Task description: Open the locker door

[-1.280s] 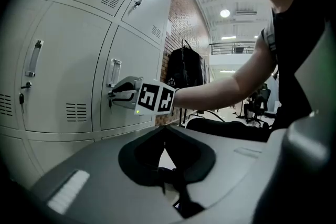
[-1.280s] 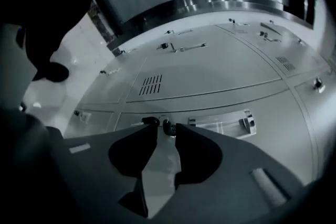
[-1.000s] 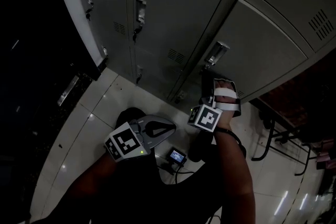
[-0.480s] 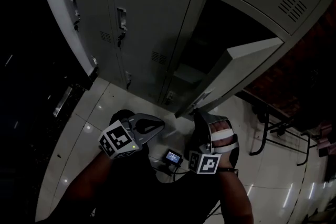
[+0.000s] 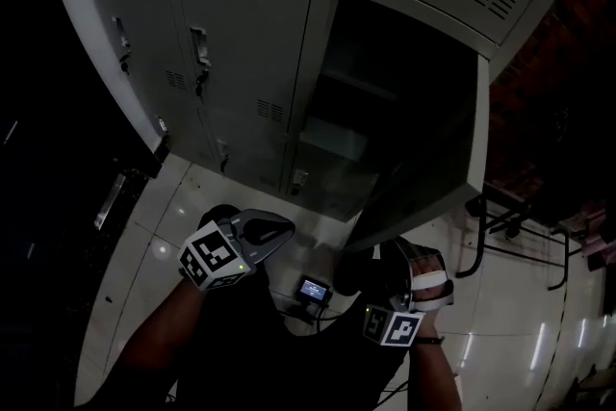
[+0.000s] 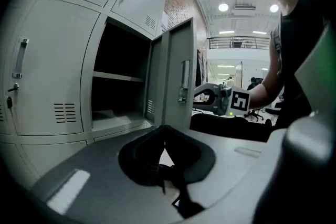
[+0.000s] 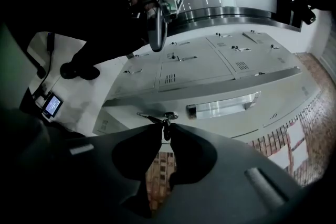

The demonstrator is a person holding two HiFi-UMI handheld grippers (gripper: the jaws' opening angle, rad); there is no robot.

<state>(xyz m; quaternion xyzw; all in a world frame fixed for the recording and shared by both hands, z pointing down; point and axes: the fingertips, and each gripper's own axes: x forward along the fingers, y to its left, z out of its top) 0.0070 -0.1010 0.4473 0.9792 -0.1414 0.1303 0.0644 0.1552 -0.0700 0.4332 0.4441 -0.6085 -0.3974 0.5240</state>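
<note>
The grey locker door (image 5: 478, 125) stands swung out to the right, baring a dark compartment (image 5: 385, 82) with a shelf. My right gripper (image 5: 383, 272) is low at the door's free edge. In the right gripper view its fingertips (image 7: 165, 129) pinch the key (image 7: 167, 122) that hangs from the lock beside the door's handle (image 7: 223, 105); the jaws are starting to open. My left gripper (image 5: 281, 228) hangs shut and empty to the left, away from the lockers. From the left gripper view (image 6: 164, 126) the open door (image 6: 176, 81) and right gripper (image 6: 202, 97) show.
Closed lockers (image 5: 241, 63) fill the wall left of the open one and above it. A small device with a lit screen (image 5: 318, 289) and its cable lie on the tiled floor between my grippers. Black chair legs (image 5: 500, 236) stand at right behind the door.
The door went from closed to wide open, swinging rightward. My right gripper came back and down with its free edge. The left gripper barely shifted.
</note>
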